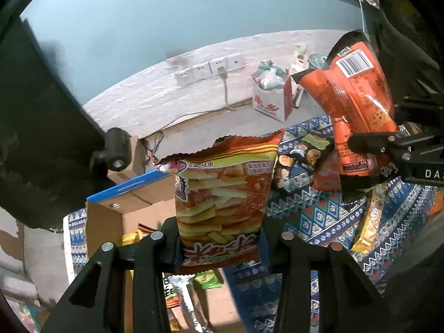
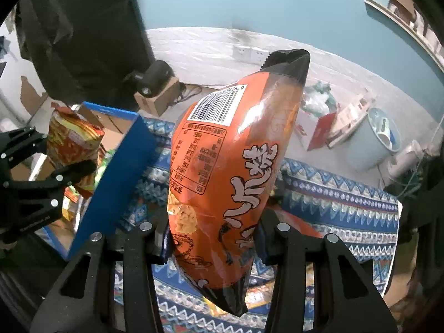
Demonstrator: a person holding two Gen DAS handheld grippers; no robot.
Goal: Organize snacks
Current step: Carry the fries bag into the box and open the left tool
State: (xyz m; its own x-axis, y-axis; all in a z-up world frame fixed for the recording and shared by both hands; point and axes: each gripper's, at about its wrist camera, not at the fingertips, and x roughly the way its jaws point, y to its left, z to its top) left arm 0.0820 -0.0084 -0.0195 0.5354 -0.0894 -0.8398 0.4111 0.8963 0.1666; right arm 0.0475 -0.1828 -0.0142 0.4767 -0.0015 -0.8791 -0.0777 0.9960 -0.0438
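My left gripper [image 1: 219,245] is shut on a red and yellow snack bag [image 1: 222,194] printed with fried sticks, held upright above an open cardboard box [image 1: 111,208] with a blue flap. That same bag [image 2: 73,144] and left gripper [image 2: 69,172] show at the left of the right wrist view. My right gripper [image 2: 212,238] is shut on an orange and black snack bag [image 2: 227,172] with a barcode, lifted over the patterned cloth [image 2: 333,194]. From the left wrist view the orange bag [image 1: 358,97] hangs at the right in the right gripper [image 1: 369,141].
Several more snack packets [image 1: 302,161] lie on the patterned cloth, and others sit inside the box [image 1: 199,280]. A white paper bag [image 1: 273,94] and a pale bin [image 2: 374,138] stand on the floor by the wall with sockets [image 1: 208,69]. A dark chair [image 2: 83,27] stands at the left.
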